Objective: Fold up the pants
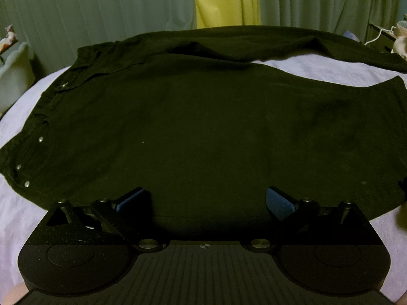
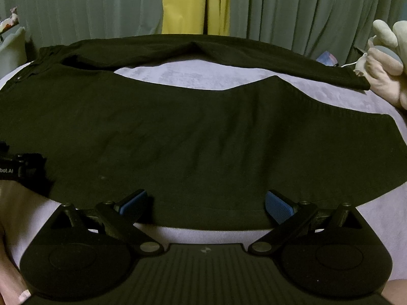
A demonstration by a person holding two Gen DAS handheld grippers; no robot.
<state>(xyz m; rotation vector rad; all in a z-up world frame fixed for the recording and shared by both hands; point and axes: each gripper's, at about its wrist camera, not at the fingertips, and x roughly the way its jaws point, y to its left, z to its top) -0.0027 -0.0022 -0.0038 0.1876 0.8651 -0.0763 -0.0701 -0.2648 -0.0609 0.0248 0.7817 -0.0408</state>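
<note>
Black pants lie spread flat on a pale lavender bed sheet. The waistband with metal rivets is at the left; the two legs run to the right with a gap of sheet between them. My left gripper is open over the near edge of the pants by the hip. In the right wrist view the near leg fills the middle and the far leg runs along the back. My right gripper is open over the near leg's front edge. The left gripper's body shows at the far left.
Green curtains with a yellow panel hang behind the bed. A plush toy sits at the right edge by the far leg's hem. A pale cushion is at the left.
</note>
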